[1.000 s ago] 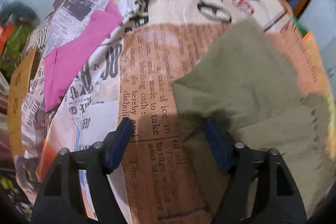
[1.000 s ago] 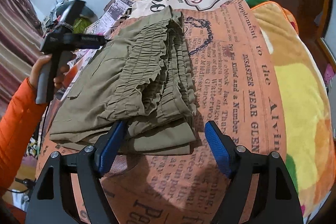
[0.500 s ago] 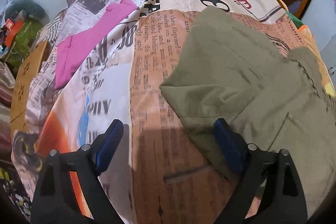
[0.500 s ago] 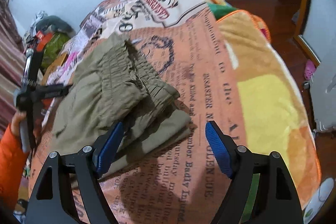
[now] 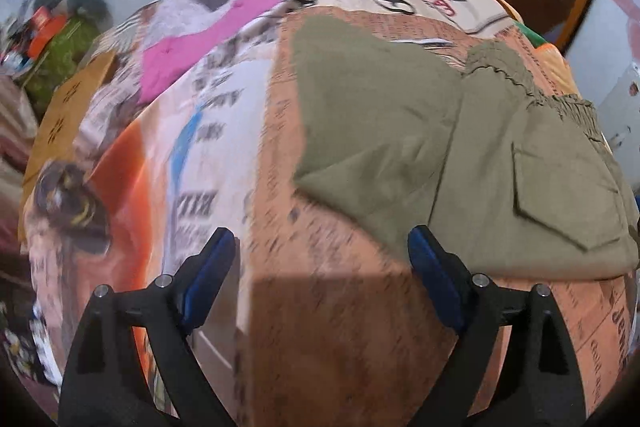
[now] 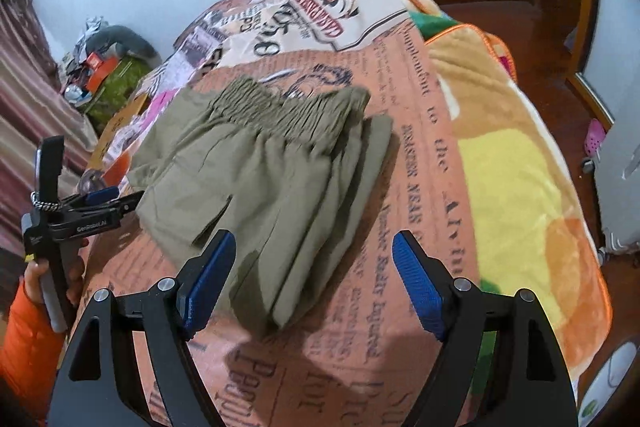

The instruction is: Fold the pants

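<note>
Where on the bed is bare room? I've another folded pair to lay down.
Free: printed bedspread between the pink garment and the olive pants; also the blanket right of the pants. Crowded: the clutter past the bed's far-left edge.

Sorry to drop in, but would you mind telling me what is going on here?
A person with a handheld gripper in each hand is folding olive pants on a bed covered by a newspaper-print blanket. The pants lie folded into a compact stack, elastic waistband on top. Both the left gripper and the right gripper are open and hold nothing, hovering near the stack. A pink garment lies farther off on the blanket.
</note>
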Motion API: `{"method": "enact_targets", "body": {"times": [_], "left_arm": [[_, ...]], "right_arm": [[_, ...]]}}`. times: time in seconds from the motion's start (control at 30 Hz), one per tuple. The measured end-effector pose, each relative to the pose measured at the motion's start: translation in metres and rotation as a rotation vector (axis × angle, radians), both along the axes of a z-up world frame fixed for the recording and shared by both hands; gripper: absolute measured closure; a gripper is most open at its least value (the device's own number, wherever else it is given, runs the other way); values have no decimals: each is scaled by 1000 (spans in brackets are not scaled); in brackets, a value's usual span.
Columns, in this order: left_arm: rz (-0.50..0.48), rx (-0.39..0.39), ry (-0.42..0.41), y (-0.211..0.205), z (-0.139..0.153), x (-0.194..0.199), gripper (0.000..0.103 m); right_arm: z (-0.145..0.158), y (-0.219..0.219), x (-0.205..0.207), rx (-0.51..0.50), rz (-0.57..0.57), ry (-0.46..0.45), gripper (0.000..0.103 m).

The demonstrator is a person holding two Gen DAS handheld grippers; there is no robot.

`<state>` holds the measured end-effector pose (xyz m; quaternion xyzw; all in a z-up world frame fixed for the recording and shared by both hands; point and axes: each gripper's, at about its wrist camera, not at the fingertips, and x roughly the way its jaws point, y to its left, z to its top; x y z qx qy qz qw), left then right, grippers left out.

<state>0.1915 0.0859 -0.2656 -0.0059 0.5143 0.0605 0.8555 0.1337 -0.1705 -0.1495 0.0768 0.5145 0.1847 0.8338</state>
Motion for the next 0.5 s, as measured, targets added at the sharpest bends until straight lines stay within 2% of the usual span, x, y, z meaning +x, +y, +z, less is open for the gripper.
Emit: {"method": "enact_targets", "body": {"times": [0.07, 0.2, 0.4, 0.5], "left_arm": [[39, -16, 5, 9, -2, -11, 11], [92, -99, 9, 27, -1, -26, 12], [47, -43, -7, 20, 12, -21, 12], [24, -36, -40, 16, 24, -6, 12]], "right_arm": [[-6, 7, -3, 3, 24, 14, 25], [-18, 19, -5, -32, 57, 21, 25], [-26, 18, 1, -40, 74, 3, 26], [-26, 19, 3, -58, 89, -9, 32]]}}
